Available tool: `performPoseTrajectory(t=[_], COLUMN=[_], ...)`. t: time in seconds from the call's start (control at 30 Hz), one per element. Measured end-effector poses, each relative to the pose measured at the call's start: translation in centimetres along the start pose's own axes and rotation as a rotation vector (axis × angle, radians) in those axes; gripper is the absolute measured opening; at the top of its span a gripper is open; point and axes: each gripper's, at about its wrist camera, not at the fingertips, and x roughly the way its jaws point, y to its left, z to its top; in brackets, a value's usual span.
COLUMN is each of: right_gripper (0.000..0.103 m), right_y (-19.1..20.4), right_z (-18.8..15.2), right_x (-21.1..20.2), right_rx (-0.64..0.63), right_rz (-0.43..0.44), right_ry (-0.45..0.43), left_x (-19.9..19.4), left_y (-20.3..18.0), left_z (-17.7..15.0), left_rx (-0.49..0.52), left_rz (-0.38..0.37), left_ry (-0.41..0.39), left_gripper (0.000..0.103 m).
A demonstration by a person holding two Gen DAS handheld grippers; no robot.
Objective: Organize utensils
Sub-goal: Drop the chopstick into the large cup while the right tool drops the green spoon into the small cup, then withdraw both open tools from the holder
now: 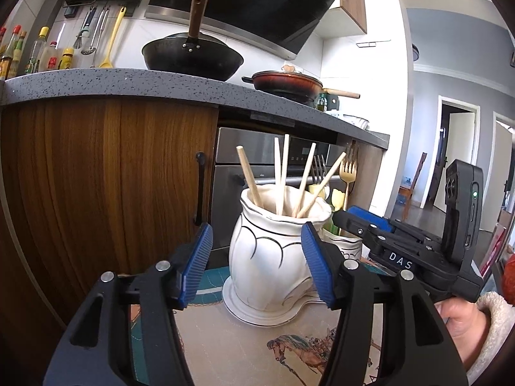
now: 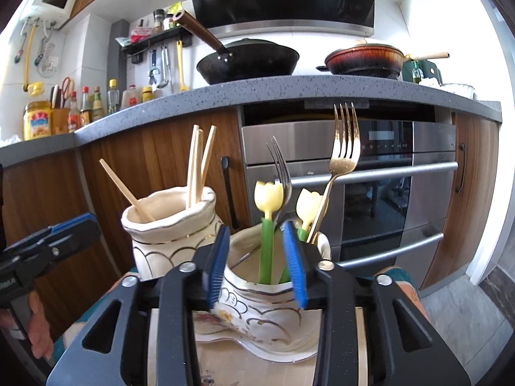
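Left wrist view: the left gripper (image 1: 257, 257) stands with its blue pads (image 1: 199, 257) wide apart and nothing pressed between them; a white ceramic holder (image 1: 273, 257) with dark line trim shows in the gap beyond the pads, apart from both. This chopstick holder carries five wooden chopsticks (image 1: 283, 173), upright and fanned. It sits on a white saucer (image 1: 244, 312) on a small table (image 1: 225, 347) covered by a horse-print cloth, toward the table's far edge. Just behind it to the right stands a second holder (image 1: 349, 247), with a gold fork (image 1: 349, 173) and a steel fork (image 1: 318, 167) rising from it. The right gripper (image 1: 341, 218) enters from the right, held by a hand (image 1: 460, 321) in a fleece sleeve. Behind: a grey countertop (image 1: 128, 80) with a black wok (image 1: 193, 58). Right wrist view: the right gripper (image 2: 256, 257) has its pads (image 2: 215, 257) parted to a moderate gap on either side of a green-stemmed, yellow tulip-topped utensil (image 2: 267, 244), neither pad visibly pressing on it. That utensil stands in the second holder (image 2: 273, 315), with a second tulip-topped utensil (image 2: 307, 209), the steel fork (image 2: 280, 167) and the gold fork (image 2: 344, 148). The chopstick holder (image 2: 167, 234) stands to its left, touching or nearly so. The left gripper (image 2: 80, 225) shows at the left edge.
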Motion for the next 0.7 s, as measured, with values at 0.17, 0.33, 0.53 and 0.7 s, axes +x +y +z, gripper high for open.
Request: performPoseTrajectory(t=[0.17,0.33,0.53,0.7], right_gripper=[0.072,0.095,0.098,0.098], right_y=[0.3,1.0,1.0,-0.2], right_z=[0.0,-0.6,-2.4,-3.2], right_x=[-1.0,-3.0,-6.8,-9.3], right_rx=[-0.011,-0.038,-0.094,-0.055], right_rz=[-0.006,-0.011,-0.067,-0.105], right_ry=[-0.014,-0.003,0.016,0.009], left_x=[0.1,-0.4,-2.1,-4.2], left_y=[-0.3,-0.6,-1.2,-2.7], left_z=[-0.2,-0.5,-1.6,-2.6], left_rx=[0.011,-0.007,0.012,0.105], left_rz=[0.009,0.026,0.074,0.117], left_ry=[0.002,0.011,0.019,-0.019], left_gripper=[0.066,0.098,0.097,0.097])
